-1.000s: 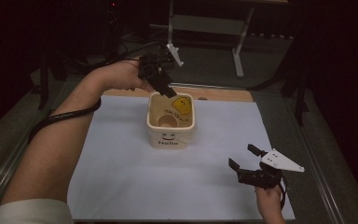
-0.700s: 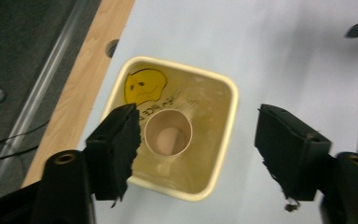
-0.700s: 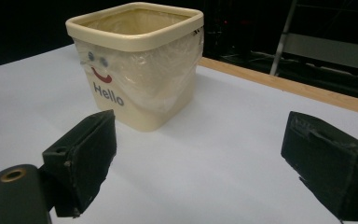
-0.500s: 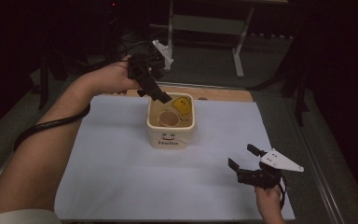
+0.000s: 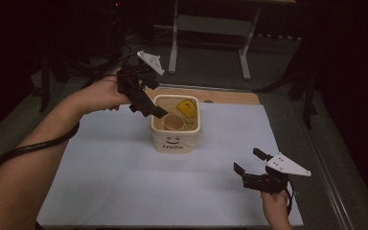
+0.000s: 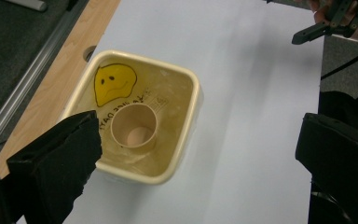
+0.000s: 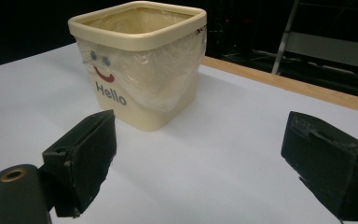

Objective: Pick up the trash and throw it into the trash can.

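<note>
A cream square tub (image 5: pixel 175 143) marked "Hello" stands mid-table on the white mat (image 5: pixel 115 172). A small tan cup (image 5: pixel 173 122) sits upright inside it, near a yellow face (image 5: pixel 187 107) on the inner wall. My left gripper (image 5: pixel 148 111) hovers over the tub's left rim. Its jaws have just been opening and hold nothing. In the left gripper view the cup (image 6: pixel 134 128) lies in the tub (image 6: pixel 196 93) below my left gripper (image 6: pixel 200 126). My right gripper (image 5: pixel 247 160) rests open at the front right, facing the tub (image 7: pixel 140 79) across bare mat.
A wooden strip (image 5: pixel 230 97) edges the table behind the mat. A metal stand (image 5: pixel 175 43) rises in the dark beyond it. My left gripper's cable (image 5: pixel 33 146) trails along the forearm. The right hand's gripper (image 6: pixel 326 25) appears far off in the left gripper view.
My left gripper has drawn back to the left from over the tub and its jaws have spread apart. The cup stays in the tub. My right gripper has not moved.
</note>
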Motion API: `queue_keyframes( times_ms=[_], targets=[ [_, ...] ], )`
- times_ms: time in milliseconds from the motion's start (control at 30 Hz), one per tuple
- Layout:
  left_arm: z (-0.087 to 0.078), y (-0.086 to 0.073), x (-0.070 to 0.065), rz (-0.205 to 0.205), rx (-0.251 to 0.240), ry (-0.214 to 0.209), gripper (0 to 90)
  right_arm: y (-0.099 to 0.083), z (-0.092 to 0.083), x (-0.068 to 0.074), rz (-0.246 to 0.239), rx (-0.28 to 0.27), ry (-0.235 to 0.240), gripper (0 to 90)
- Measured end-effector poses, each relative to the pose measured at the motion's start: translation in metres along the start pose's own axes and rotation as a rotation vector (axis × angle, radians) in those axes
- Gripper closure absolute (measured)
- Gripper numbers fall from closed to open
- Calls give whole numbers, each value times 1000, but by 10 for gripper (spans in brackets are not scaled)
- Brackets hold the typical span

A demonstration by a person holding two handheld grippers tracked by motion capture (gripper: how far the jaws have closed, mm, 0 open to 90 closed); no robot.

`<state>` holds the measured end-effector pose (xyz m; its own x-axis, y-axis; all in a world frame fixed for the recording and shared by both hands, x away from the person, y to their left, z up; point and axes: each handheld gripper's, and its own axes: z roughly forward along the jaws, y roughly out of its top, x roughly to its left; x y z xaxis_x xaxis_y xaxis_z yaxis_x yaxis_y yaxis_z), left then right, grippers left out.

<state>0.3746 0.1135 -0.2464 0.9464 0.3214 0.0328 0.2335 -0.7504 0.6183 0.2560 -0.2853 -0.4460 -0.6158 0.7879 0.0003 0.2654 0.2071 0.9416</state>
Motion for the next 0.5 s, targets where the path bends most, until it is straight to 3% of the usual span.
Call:
queue_keyframes(
  times_ms=[300,500],
  targets=[
    [1,-27,-17,15,-32,-17,11,1,0,1,-2,-5,-1,102],
    [-2,-43,-26,4,-46,-25,11,1,0,2,-1,-4,2,102]
  ],
)
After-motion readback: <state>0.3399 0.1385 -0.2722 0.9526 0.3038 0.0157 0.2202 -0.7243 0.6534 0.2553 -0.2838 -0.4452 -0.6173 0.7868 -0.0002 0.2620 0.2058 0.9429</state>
